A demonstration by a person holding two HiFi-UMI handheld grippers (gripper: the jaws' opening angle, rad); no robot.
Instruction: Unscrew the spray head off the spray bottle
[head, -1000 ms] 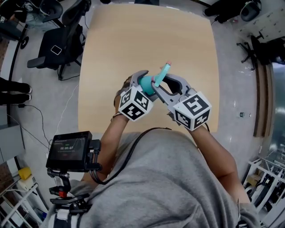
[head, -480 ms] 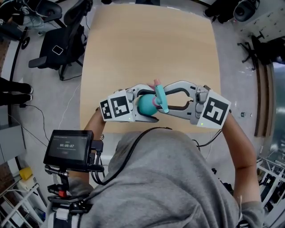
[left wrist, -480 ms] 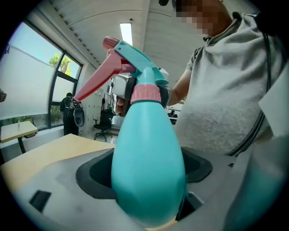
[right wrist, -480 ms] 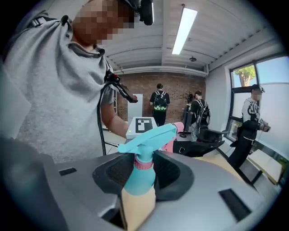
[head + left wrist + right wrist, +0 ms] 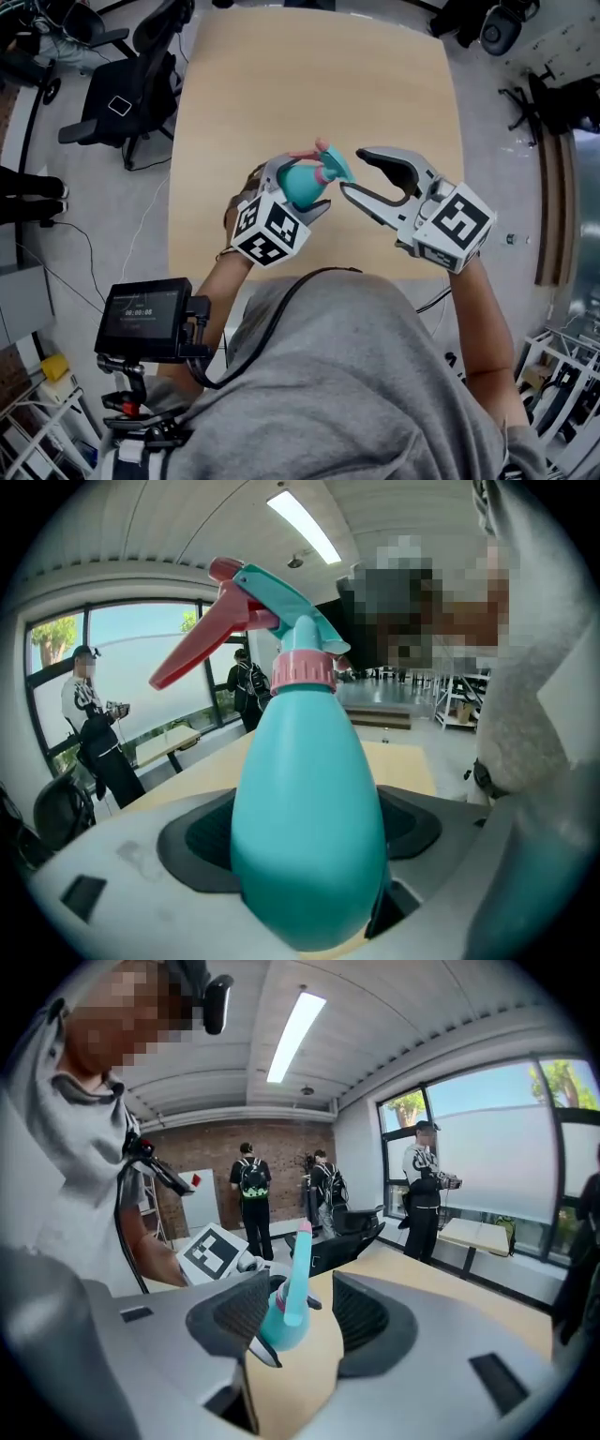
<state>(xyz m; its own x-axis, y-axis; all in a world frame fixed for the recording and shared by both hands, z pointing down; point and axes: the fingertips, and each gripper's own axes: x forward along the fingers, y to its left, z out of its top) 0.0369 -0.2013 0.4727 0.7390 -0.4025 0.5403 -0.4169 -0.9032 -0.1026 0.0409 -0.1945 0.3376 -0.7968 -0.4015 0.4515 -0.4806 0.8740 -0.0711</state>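
A teal spray bottle (image 5: pixel 300 186) with a pink collar (image 5: pixel 303 670) is held over the wooden table (image 5: pixel 319 75). My left gripper (image 5: pixel 296 190) is shut on its round body (image 5: pixel 309 827), one pad on each side. The teal spray head (image 5: pixel 334 169) with its pink trigger (image 5: pixel 192 653) sits on the neck and points to the right. My right gripper (image 5: pixel 353 173) hangs just right of the head, its jaws opening, with nothing pressed between them. In the right gripper view the bottle (image 5: pixel 279 1324) shows a little beyond the pads (image 5: pixel 239 1314).
A black office chair (image 5: pixel 131 94) stands on the floor left of the table. A screen device (image 5: pixel 145 319) hangs at the person's left hip. Several people (image 5: pixel 248 1199) stand far off near the windows and brick wall.
The right gripper, closed around the spray head in the earlier frames, has let go and drawn back to the right. The left gripper has turned with the bottle still in it.
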